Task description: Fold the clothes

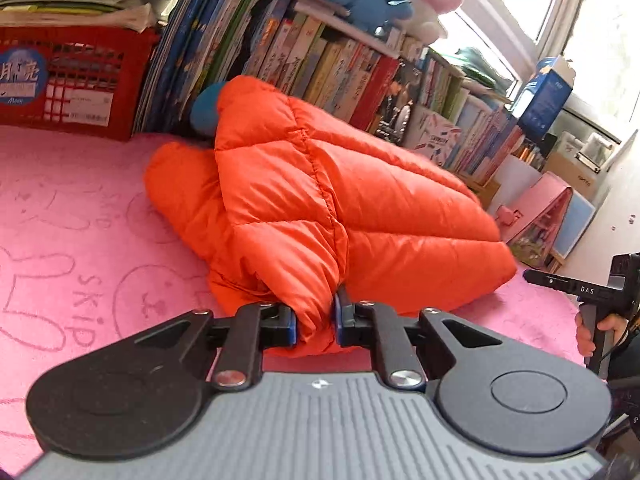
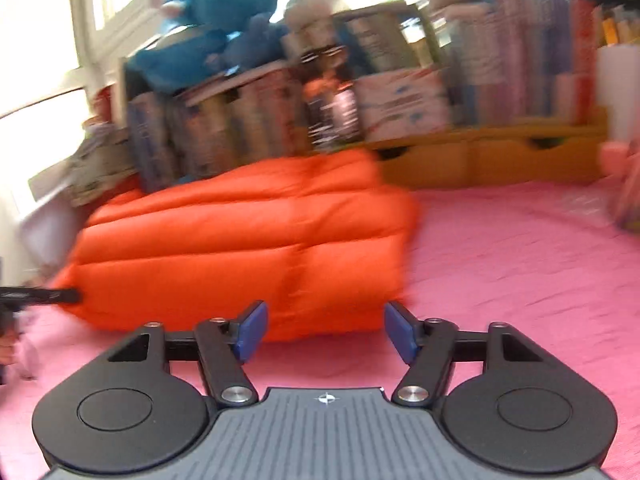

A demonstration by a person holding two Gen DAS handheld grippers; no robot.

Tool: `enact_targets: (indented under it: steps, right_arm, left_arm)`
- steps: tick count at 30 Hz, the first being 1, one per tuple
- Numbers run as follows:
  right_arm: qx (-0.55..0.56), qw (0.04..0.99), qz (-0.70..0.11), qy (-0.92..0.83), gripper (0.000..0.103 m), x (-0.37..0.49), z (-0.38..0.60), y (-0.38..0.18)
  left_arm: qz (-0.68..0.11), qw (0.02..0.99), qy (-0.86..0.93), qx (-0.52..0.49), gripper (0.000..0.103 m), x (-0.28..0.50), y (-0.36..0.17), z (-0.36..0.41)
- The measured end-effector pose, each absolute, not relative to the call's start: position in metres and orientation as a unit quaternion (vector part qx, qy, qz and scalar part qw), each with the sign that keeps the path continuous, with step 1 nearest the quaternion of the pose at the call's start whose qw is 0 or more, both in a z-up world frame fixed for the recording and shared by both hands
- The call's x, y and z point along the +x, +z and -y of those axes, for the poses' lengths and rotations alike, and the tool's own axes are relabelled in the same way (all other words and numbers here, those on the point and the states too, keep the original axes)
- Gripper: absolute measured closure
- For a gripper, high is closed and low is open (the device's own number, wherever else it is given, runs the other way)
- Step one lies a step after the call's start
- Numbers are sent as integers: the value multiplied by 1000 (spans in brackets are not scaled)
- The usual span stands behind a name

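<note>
We pinch a fold of the orange puffer jacket [image 1: 320, 200] in our left gripper [image 1: 315, 320], likely to anchor its near edge on the pink blanket [image 1: 80, 220]. Our right gripper [image 2: 325, 332] hangs spread and empty just short of the jacket, free to take another edge.

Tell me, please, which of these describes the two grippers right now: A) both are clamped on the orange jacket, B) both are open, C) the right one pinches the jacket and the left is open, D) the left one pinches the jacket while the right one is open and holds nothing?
D: the left gripper pinches a fold of the orange jacket, while the right gripper stands open with nothing between its pads.
</note>
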State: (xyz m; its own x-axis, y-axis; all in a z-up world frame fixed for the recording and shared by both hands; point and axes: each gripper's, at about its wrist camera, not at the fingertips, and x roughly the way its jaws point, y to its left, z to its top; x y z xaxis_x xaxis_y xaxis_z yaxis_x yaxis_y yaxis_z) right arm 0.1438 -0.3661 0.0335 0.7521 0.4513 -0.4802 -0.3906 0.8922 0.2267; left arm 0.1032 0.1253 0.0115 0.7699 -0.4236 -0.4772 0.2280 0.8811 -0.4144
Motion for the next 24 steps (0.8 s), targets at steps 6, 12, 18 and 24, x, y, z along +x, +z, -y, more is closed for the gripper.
enact_targets:
  steps: [6,12,18,24]
  right_arm:
    - [28,930,-262,256,38,175,365,18]
    - [-32,883,-272,382,56,175,328,25]
    - [-70,859,-293,414,56,178,323,18]
    - [17,852,-329,406,79,192,311,0]
  left_arm:
    - [-299,925,-159,-170,84,107,7,-127]
    - [-302,928,-124,-178,84,110,3,-143]
    - [-313,919,-165,-173,80,124,-6,-154]
    - [-310,922,-180,-145,85,120,3,-137]
